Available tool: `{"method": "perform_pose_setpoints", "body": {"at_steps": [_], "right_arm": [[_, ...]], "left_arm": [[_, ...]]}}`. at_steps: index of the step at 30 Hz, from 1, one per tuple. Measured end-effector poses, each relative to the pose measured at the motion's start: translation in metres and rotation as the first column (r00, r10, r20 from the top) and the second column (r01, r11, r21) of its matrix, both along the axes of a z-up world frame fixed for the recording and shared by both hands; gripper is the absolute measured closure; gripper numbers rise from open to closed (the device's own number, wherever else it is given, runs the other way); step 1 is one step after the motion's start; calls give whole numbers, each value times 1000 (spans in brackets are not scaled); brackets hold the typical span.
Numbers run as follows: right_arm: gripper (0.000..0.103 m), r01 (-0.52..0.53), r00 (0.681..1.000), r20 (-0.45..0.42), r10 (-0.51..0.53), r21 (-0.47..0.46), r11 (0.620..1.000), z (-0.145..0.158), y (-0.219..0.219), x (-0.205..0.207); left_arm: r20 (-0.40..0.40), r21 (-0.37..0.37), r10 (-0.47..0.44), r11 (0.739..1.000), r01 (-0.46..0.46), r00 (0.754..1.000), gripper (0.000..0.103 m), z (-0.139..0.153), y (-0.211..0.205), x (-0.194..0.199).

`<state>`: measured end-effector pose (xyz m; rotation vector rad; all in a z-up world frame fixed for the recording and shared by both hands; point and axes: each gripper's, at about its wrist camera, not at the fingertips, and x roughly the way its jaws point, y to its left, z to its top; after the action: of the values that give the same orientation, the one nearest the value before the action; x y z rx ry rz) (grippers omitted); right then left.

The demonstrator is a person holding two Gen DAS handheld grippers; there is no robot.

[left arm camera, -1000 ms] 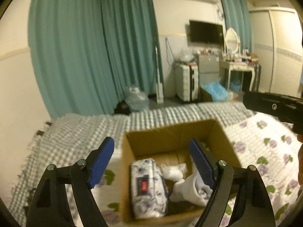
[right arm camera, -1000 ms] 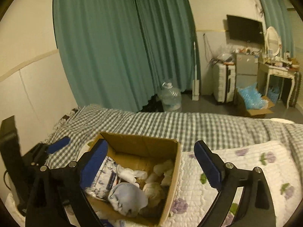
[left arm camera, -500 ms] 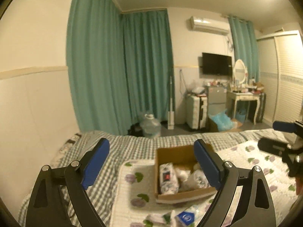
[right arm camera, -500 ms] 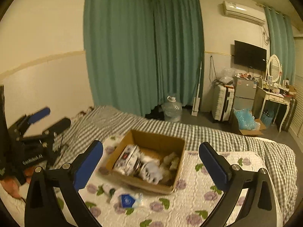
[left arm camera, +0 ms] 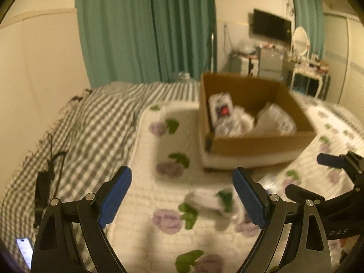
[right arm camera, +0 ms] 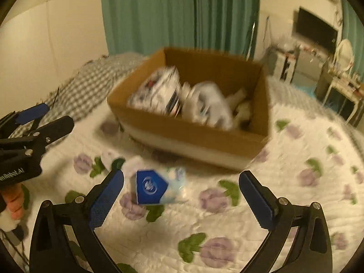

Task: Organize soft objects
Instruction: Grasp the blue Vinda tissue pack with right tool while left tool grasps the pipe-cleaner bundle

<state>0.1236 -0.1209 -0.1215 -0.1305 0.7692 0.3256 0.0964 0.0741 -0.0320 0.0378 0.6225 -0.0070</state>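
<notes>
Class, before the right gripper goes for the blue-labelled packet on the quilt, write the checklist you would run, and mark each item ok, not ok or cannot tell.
1. Right gripper open: ok.
2. Blue-labelled packet between the open jaws: ok.
3. Packet apart from the small white item: cannot tell, blurred.
4. Cardboard box has room: ok.
5. Left gripper open, holding nothing: ok.
6. Picture sharp enough to aim: not ok.

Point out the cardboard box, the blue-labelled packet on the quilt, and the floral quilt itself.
cardboard box [right arm camera: 195, 136]: right wrist view, on its near outer wall.
blue-labelled packet [right arm camera: 150, 187]: right wrist view, on the blue label.
floral quilt [right arm camera: 261, 238]: right wrist view, on a bare white patch near the camera.
</notes>
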Motion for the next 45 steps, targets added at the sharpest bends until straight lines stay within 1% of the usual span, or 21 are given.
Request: {"method": "perform_pose_setpoints", "body": {"at_steps": [2,4,6,9,11,12,13,14,16,20,23,24,26,28,31,34,35,36,38,41,45], "right_arm": [[1,-18,999,-27,18,0,1000,-17,7,6],[1,-34,998,-51,33,-15,999,-31,14,12],[1,-38,997,-76,35,-37,999,-45,20,20],[1,-40,993,-112,37,-27,999,-61,22,30],[3,-49,990,-133,46,-20,999,-69,23,36],[6,-52,989,-138,48,-18,999,-72,24,37],[12,-53,988,-145,50,-17,998,-74,23,38],[14,-60,986,-154,58,-8,998,-76,23,38],[30,-69,986,-153,69,7,998,-73,20,37],[30,-33,995,-98,28,-47,998,-59,6,27],[30,14,997,-72,-18,-55,998,-50,-9,26],[30,29,997,-70,-32,-54,998,-49,-14,26],[30,44,996,-82,-48,-40,998,-50,-20,29],[30,52,995,-87,-55,-38,998,-51,-22,30],[30,43,995,-83,-48,-53,998,-52,-19,30],[30,38,996,-83,-42,-55,998,-53,-15,32],[30,40,996,-83,-44,-52,998,-53,-15,31],[30,42,996,-83,-47,-50,998,-53,-17,31],[30,48,995,-84,-51,-43,998,-52,-18,30],[30,52,996,-77,-54,-35,998,-49,-21,27],[30,46,997,-66,-47,-21,999,-42,-27,20]], "left_arm": [[-23,31,16,999,-15,1000,12,-16,0,4],[-47,50,0,999,3,999,12,-26,0,7],[-70,46,-15,999,18,997,12,-32,3,9],[-99,43,-6,999,11,995,12,-40,7,13],[-144,27,-12,1000,16,990,12,-48,10,18],[-174,11,-31,999,33,984,12,-52,9,20],[-185,7,-36,999,38,982,12,-54,9,21],[-195,8,-38,999,40,980,12,-56,9,22],[-210,12,-37,999,40,977,12,-58,7,23],[-211,-30,-81,997,77,974,12,-59,1,21],[-213,-15,-99,995,98,972,12,-63,-9,21],[-213,-17,-107,994,106,971,12,-64,-11,21],[-218,-44,-144,990,137,965,12,-67,-17,24],[-232,-40,-168,986,163,958,12,-73,-27,28],[-273,-19,-171,985,172,947,13,-87,-36,39],[-300,-24,-148,989,147,942,14,-97,-36,50],[-304,-31,-130,991,126,944,16,-101,-34,54],[-306,-38,-126,992,120,944,25,-102,-33,56],[-313,-55,-128,992,117,941,34,-106,-32,60],[-312,-42,-140,990,133,940,39,-108,-35,58],[-295,-38,-116,993,110,949,40,-107,-33,53]]}}
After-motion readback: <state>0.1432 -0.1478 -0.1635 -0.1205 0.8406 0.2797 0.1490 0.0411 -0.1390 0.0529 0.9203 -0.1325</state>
